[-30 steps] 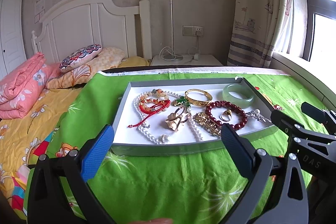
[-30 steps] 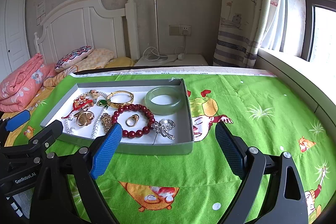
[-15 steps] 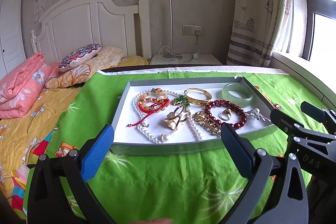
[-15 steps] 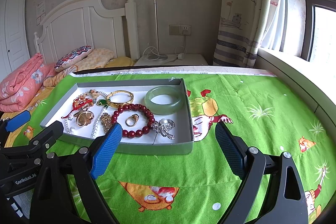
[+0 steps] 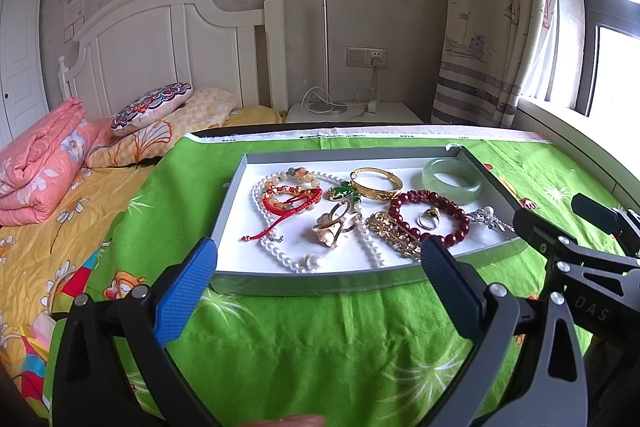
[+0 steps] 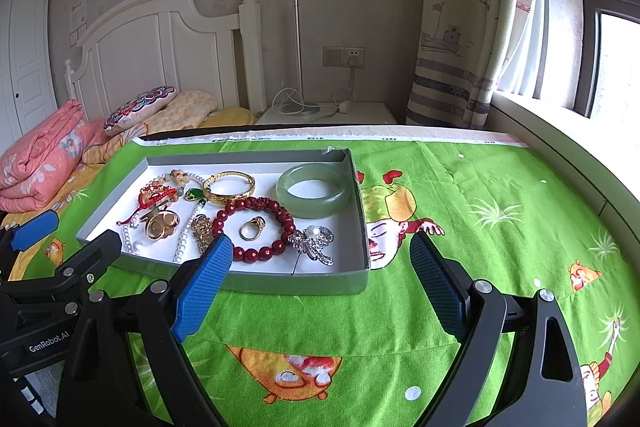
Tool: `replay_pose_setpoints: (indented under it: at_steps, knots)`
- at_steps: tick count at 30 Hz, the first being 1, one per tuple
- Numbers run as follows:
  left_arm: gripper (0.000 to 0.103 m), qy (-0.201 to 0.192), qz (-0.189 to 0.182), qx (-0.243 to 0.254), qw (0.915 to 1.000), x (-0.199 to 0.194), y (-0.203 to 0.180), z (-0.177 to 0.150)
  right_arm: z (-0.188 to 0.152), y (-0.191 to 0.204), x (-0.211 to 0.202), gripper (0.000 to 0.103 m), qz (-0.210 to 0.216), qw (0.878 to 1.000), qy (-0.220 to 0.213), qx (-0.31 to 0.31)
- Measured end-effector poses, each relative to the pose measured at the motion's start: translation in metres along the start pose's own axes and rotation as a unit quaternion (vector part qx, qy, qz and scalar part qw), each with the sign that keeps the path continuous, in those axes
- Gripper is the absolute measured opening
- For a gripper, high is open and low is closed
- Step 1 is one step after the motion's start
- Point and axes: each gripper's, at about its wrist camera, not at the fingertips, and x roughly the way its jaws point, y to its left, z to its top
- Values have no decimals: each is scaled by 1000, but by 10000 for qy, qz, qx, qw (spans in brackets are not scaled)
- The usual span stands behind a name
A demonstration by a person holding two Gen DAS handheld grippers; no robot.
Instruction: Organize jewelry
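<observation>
A: Where are we at? Both grippers – left gripper (image 5: 318, 269), right gripper (image 6: 320, 263) – spread wide, holding nothing.

B: Yep, and our jewelry sits piled in the gray tray (image 6: 256, 281) on the green cloth (image 6: 460, 187) – jade bangle (image 6: 313, 190) in its far right corner.

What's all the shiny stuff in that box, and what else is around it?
tray: 1, grey, on green cloth
green cloth: 1, covers the table
jade bangle: 1, pale green, tray's far right corner
gold bangle: 1, left of jade bangle
red bead bracelet: 1, dark red, encircles ring
ring: 1, gold
silver brooch: 1, tray's near right
pearl necklace: 1, white, tray's left
red cord bracelet: 1, tray's left
left tongs: open
right tongs: open
</observation>
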Motion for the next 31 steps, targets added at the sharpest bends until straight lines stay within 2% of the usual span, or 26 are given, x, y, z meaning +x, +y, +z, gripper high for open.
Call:
replay_pose_setpoints:
  at_steps: [13, 22, 25, 28, 30, 31]
  knots:
    - [101, -6, 5, 2, 10000, 0, 1, 0, 0, 0, 1, 87, -9, 10000, 15, -8]
    - [101, -150, 168, -126, 9997, -6, -3, -7, -1, 0, 2, 87, 2, 10000, 19, -5]
    - [101, -52, 107, -172, 9998, -4, 2, -6, -1, 0, 2, 87, 40, 10000, 52, 7]
    - [101, 355, -143, -243, 9990, 0, 5, -6, -5, 0, 4, 87, 191, 9992, 342, 27]
    - [101, 547, -208, -290, 9979, 0, 11, -10, -12, 4, 8, 87, 209, 9968, 760, -128]
    - [101, 634, -172, -291, 9974, 0, 14, -13, -20, 9, 13, 87, 164, 9931, 1111, -337]
